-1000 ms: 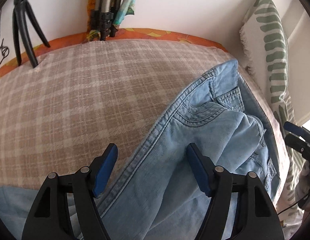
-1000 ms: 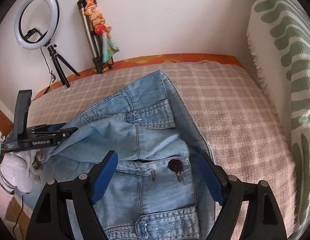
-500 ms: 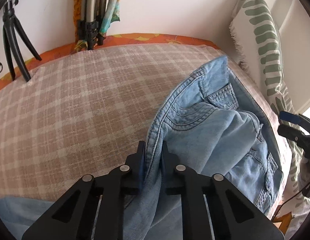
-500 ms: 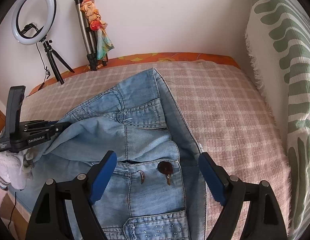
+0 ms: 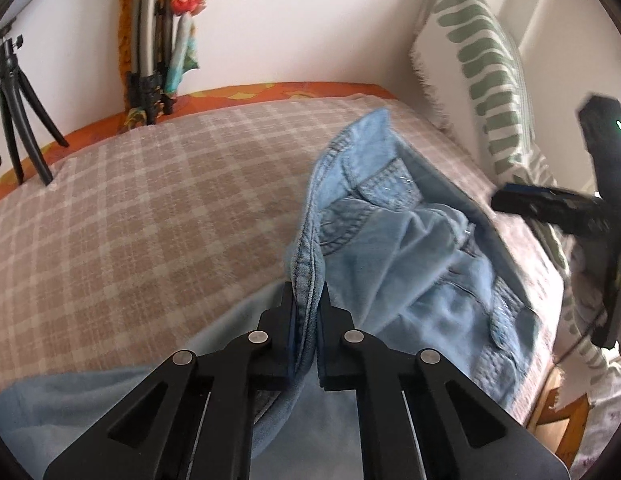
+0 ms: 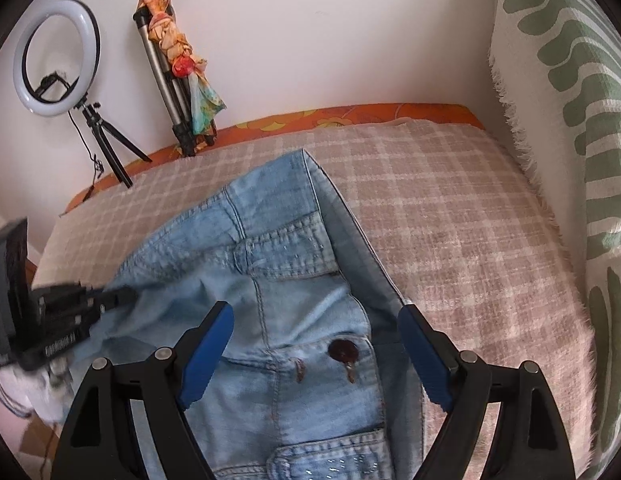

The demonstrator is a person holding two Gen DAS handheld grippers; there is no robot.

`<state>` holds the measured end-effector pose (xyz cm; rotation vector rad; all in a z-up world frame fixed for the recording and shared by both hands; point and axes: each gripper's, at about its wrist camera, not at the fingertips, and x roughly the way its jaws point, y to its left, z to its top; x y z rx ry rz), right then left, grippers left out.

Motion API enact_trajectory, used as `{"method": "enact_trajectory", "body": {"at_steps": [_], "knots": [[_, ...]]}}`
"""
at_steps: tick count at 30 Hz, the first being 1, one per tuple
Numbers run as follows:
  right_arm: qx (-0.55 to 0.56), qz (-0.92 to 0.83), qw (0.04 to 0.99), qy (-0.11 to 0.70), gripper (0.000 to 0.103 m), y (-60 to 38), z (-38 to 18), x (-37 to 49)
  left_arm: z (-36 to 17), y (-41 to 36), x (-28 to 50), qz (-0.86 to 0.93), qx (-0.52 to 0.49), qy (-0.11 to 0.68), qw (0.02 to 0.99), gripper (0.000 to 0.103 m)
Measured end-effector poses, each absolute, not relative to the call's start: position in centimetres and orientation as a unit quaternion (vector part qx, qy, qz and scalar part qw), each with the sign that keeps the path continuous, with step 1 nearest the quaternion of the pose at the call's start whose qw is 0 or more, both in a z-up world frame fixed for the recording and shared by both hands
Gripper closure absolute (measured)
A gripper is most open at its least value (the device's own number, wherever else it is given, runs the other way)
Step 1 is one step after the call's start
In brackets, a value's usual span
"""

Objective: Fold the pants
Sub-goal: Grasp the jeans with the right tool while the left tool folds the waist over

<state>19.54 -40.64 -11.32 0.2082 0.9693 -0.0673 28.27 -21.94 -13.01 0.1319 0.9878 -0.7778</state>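
Note:
Light blue denim pants (image 5: 414,248) lie on a plaid-covered bed, waistband toward the far wall. My left gripper (image 5: 307,292) is shut on the seam edge of the pants and holds that fold raised off the bed. In the right wrist view the pants (image 6: 278,272) spread below my right gripper (image 6: 314,344), which stands open above the brown button (image 6: 342,350) at the waistband, touching nothing. The left gripper (image 6: 118,296) shows at that view's left edge, pinching the denim. The right gripper (image 5: 510,200) appears at the right of the left wrist view.
The beige plaid bedspread (image 6: 450,216) covers the bed up to an orange border at the wall. A green-striped pillow (image 6: 570,100) stands on the right. A ring light on a tripod (image 6: 56,56) and a folded tripod with a scarf (image 6: 178,80) stand at the back left.
My left gripper closed on the pants' seam edge and lifted it, bunching the denim toward the right. The right gripper stayed open over the button.

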Motion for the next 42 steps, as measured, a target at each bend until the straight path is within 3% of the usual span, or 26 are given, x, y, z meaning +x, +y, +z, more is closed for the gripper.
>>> {"method": "enact_trajectory", "body": {"at_steps": [8,20,21,24,27,31,42], "knots": [[0.142,-0.005,0.871,0.471,0.017,-39.5,-10.6,24.2,-13.0,-21.8,24.7,-0.404,0.058,0.46,0.789,0.097],[0.081,-0.024,0.828,0.555,0.019,-32.5,-14.6,33.2,-13.4,-21.7,22.1,-0.422,0.075,0.454,0.781,0.097],[0.067,-0.032,0.824,0.562,0.025,-32.1,-15.0,33.4,-13.4,-21.6,21.9,-0.423,0.077,0.453,0.781,0.098],[0.064,-0.044,0.814,0.576,0.065,-32.5,-15.5,32.9,-13.2,-21.4,21.5,-0.423,0.082,0.451,0.782,0.098],[0.122,-0.031,0.812,0.57,0.083,-34.4,-15.3,31.0,-12.6,-20.9,20.7,-0.422,0.08,0.448,0.784,0.098],[0.152,-0.031,0.83,0.536,0.092,-36.0,-13.0,26.7,-11.5,-20.4,19.3,-0.425,0.088,0.44,0.786,0.098],[0.18,-0.036,0.885,0.427,0.095,-36.7,-6.8,11.2,-9.9,-18.7,13.7,-0.447,0.11,0.436,0.774,0.098]]}}
